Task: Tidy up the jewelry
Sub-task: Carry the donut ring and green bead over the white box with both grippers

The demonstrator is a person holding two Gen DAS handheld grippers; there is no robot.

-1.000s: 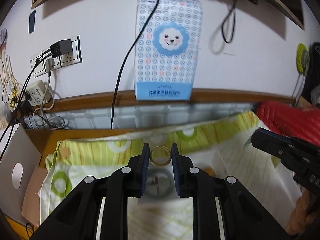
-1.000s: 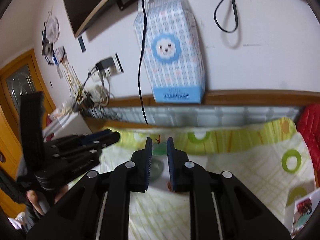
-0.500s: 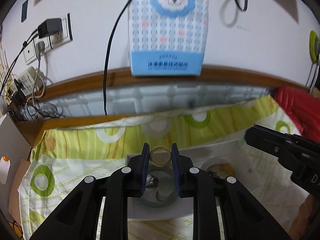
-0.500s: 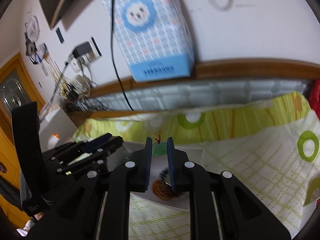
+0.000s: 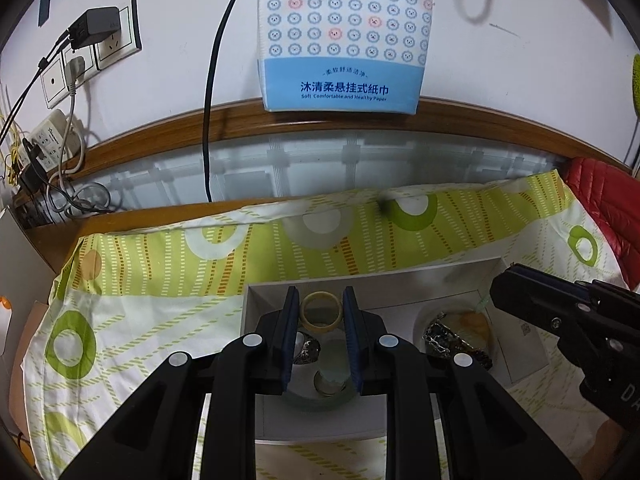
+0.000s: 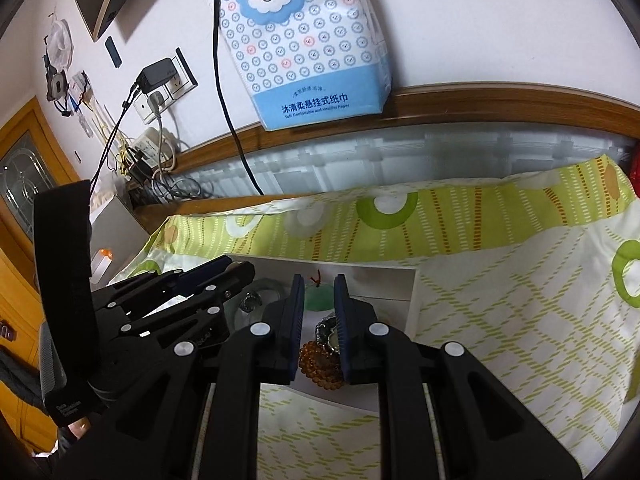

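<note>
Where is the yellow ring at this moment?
In the left wrist view the yellow ring is clamped between the left gripper fingertips, above the left part of the white tray, over a silver piece.

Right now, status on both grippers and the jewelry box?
Left gripper shut on yellow ring, over the white box. Right gripper shut on green pendant, above amber bead bracelet. Nothing in the way.
</note>
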